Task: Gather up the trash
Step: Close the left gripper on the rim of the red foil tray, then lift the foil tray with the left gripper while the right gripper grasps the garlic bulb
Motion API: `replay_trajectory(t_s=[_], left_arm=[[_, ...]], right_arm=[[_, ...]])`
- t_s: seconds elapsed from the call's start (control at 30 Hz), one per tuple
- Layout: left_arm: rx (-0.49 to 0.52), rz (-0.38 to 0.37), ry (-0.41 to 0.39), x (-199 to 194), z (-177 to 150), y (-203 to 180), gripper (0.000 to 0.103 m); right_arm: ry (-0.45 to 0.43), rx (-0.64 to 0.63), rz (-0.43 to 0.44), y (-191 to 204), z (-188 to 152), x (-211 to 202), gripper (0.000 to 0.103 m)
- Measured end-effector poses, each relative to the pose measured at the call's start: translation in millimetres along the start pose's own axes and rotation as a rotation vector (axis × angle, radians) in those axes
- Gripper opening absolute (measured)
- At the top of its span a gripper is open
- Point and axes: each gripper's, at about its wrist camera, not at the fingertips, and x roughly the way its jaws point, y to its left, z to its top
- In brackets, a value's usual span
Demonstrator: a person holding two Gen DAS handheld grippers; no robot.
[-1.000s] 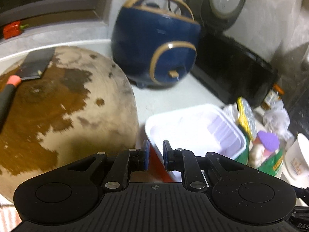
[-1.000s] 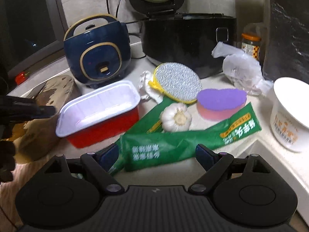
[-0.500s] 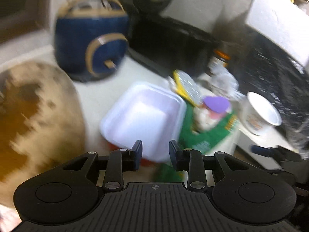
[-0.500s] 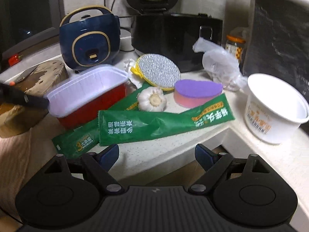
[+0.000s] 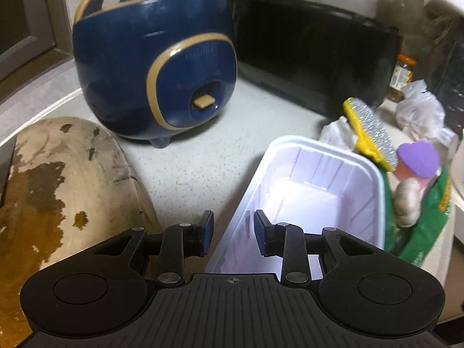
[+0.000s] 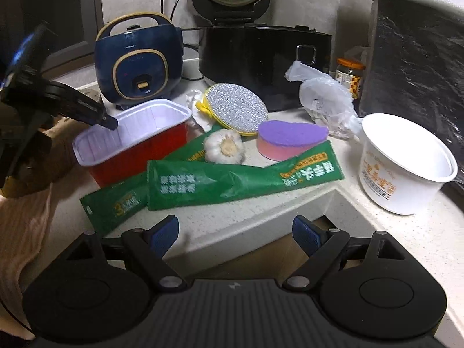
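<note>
A: What differs from a second ago?

B: The left gripper (image 5: 233, 233) has its jaws wider, parted early in that second. It now sits over the tray (image 5: 316, 185) rim, one finger outside the wall, one inside, neither pressing it.

A: And the right gripper (image 6: 235, 233)?

B: Farther back from the tray, beyond the counter (image 6: 261, 217) edge.

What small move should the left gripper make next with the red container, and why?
Probably close the left gripper on the near rim of the red container. Its jaws have just been opening and stand apart, one finger inside the white lining, the other outside the wall, not yet pressing. The container looks empty, so it seems ready to collect. The right gripper hangs open, holding nothing.
</note>
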Motion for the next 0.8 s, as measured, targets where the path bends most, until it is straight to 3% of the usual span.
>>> replay_trajectory(t_s=[0.27, 0.33, 0.47, 0.53, 0.67, 0.8], left_arm=[[-0.019, -0.053, 0.013, -12, -16, -12, 0.032], [0.002, -0.098, -0.002, -8, -21, -16, 0.025], [-0.040, -0.070, 0.085, 4, -23, -20, 0.018], [-0.067, -0.057, 0.090, 3, -22, -23, 0.017], [-0.133, -0.068, 0.067, -4, -26, -19, 0.012], [-0.197, -0.103, -0.009, -23, -28, -7, 0.011]], right_arm=[[0.035, 0.047, -0.025, -20, -3, 7, 0.086], [0.039, 0.041, -0.022, -21, -2, 10, 0.085], [0.009, 0.046, -0.011, -22, 0, 3, 0.085], [-0.004, 0.055, -0.011, -24, -1, -1, 0.085], [-0.022, 0.066, -0.057, -30, -6, -6, 0.085], [-0.034, 0.075, -0.083, -35, -7, -7, 0.085]])
